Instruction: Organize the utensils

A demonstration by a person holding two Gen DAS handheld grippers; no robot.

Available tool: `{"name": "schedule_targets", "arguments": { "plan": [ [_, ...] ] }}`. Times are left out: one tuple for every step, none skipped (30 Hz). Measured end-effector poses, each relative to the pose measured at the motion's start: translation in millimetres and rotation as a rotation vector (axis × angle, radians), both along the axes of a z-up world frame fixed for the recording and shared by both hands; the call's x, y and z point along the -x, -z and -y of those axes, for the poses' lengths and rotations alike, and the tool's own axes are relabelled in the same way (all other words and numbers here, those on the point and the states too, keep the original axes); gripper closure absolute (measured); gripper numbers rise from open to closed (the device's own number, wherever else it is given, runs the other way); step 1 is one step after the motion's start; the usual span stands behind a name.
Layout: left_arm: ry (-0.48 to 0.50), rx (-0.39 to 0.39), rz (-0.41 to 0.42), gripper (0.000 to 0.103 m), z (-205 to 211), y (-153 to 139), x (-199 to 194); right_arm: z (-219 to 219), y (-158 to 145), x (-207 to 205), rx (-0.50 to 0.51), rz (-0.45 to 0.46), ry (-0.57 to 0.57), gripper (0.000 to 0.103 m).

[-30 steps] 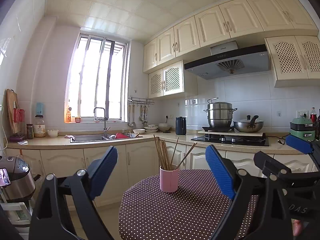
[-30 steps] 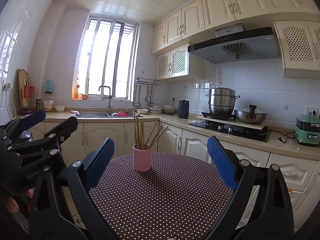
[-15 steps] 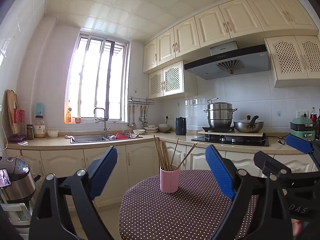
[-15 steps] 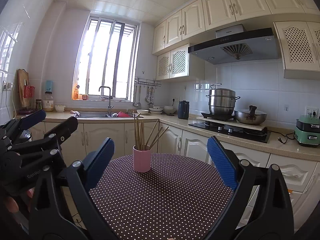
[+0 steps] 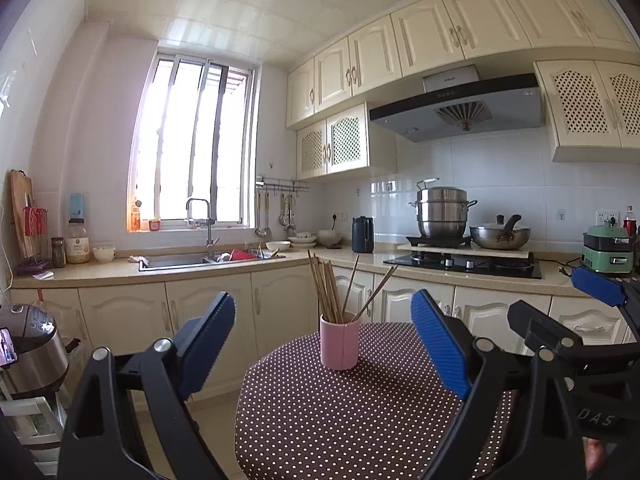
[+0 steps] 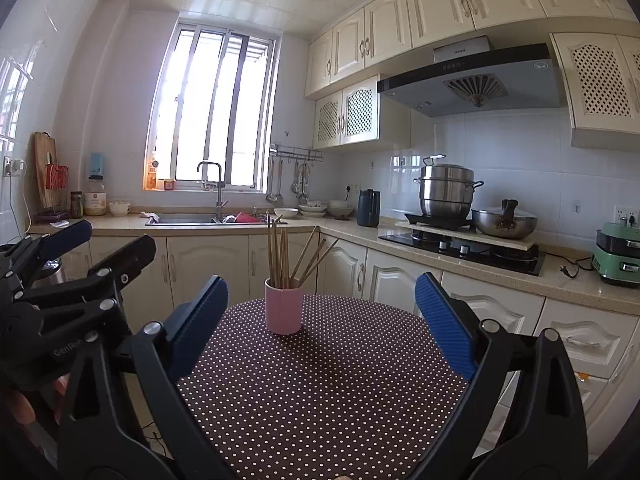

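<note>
A pink cup [image 5: 339, 345] stands upright on a round table with a brown polka-dot cloth [image 5: 360, 416]; it also shows in the right wrist view [image 6: 283, 310]. Several wooden chopsticks [image 5: 330, 292] stand in it, some leaning right [image 6: 288, 256]. My left gripper [image 5: 324, 344] is open and empty, held above the table's near side, short of the cup. My right gripper [image 6: 322, 324] is open and empty, also short of the cup. Each gripper shows in the other's view, the right gripper at the right [image 5: 560, 312], the left gripper at the left [image 6: 100, 248].
Kitchen counter [image 5: 120, 270] with a sink [image 5: 176, 260] behind the table. A stove [image 5: 464, 262] with steel pots [image 5: 442, 212] at right, a green appliance [image 6: 616, 254] far right. A rice cooker [image 5: 28, 344] stands at lower left.
</note>
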State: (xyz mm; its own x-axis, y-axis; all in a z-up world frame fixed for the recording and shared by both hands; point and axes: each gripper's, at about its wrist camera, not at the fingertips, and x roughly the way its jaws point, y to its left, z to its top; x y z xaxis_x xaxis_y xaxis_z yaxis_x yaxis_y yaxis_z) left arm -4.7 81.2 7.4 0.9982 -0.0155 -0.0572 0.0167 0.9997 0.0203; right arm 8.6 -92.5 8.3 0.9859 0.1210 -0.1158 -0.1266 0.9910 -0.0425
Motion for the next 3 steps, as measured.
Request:
{"name": "schedule_targets", "arguments": {
  "plan": [
    [-0.002, 0.001, -0.014, 0.015, -0.7, 3.6, -4.2, -0.2, 4.6, -4.4, 0.0, -0.014, -0.001, 0.01],
    [-0.002, 0.001, -0.032, 0.015, -1.5, 7.6, -9.4, -0.5, 8.3, -8.9, -0.001, -0.027, -0.002, 0.01],
    [-0.003, 0.0, -0.045, 0.015, -1.9, 11.0, -13.4, -0.7, 11.0, -13.9, -0.002, -0.037, -0.002, 0.01]
  ]
}}
